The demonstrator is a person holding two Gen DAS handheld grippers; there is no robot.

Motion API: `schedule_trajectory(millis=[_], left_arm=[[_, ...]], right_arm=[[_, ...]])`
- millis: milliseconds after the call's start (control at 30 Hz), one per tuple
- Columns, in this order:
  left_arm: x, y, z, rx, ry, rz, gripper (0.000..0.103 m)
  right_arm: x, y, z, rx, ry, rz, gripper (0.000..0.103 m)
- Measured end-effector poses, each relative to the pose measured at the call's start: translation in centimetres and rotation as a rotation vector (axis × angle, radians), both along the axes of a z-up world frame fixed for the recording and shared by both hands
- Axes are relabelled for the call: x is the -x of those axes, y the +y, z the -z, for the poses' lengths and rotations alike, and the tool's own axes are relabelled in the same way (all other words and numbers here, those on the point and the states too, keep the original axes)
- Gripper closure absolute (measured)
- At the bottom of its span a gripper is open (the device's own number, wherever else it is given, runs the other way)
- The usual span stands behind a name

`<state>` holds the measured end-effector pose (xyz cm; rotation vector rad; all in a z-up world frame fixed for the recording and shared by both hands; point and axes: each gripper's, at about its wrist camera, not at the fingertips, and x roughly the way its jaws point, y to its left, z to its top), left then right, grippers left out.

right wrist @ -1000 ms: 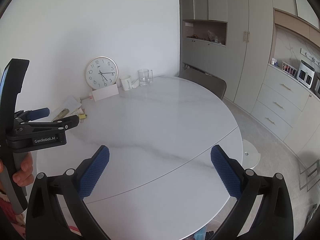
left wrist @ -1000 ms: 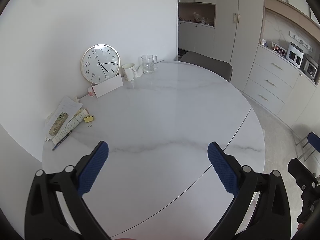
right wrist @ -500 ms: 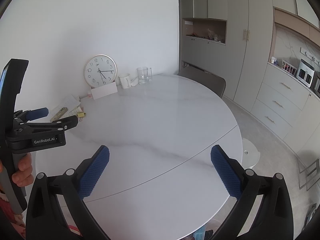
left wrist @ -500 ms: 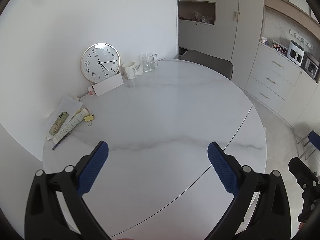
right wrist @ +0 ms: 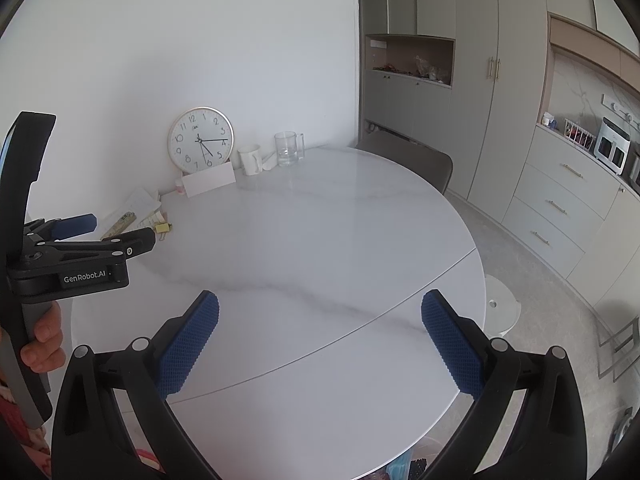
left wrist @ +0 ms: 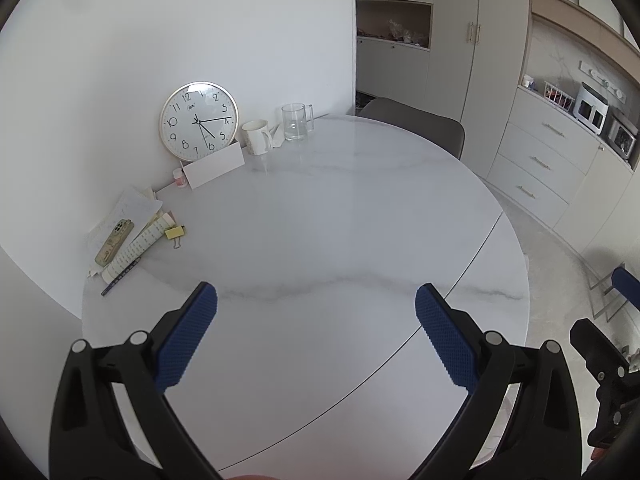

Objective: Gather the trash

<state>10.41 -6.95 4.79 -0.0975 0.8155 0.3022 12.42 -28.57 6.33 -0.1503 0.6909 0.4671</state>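
Two hand-held grippers hover above the near edge of a round white marble table (left wrist: pixel 320 220): the left gripper (left wrist: pixel 316 300) with its blue-padded jaws spread wide and nothing between them, the right gripper (right wrist: pixel 320 304) likewise wide and holding nothing. From the right wrist view the left gripper appears at the left edge, its handle grasped by the person's left hand (right wrist: pixel 44 340). Across a broad bare stretch of marble, at the far left edge of the table, lies the clutter that could count as trash: loose papers (left wrist: pixel 128 208) with a phone (left wrist: pixel 114 242) resting on them, a printed tube-like item (left wrist: pixel 136 246) just beside it, a pencil (left wrist: pixel 118 282) at its near end, and a yellow binder clip (left wrist: pixel 176 234) to the right. Farther back, against the white wall, a round clock (left wrist: pixel 199 121) leans behind a white card (left wrist: pixel 214 168), with a small pink-capped bottle (left wrist: pixel 179 178) at the card's left end. To the right stand a white mug (left wrist: pixel 256 136) and a clear glass mug (left wrist: pixel 297 122). A grey chair (left wrist: pixel 416 124) sits beyond the far rim, cabinets (left wrist: pixel 548 160) at far right.
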Motion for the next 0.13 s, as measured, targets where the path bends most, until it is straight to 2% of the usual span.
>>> schedule_trajectory(millis=[133], left_arm=[[-0.08,-0.06,-0.08,-0.005,0.000,0.006,0.008]], right_arm=[[0.03,-0.08,0.07,0.001,0.001,-0.001,0.002]])
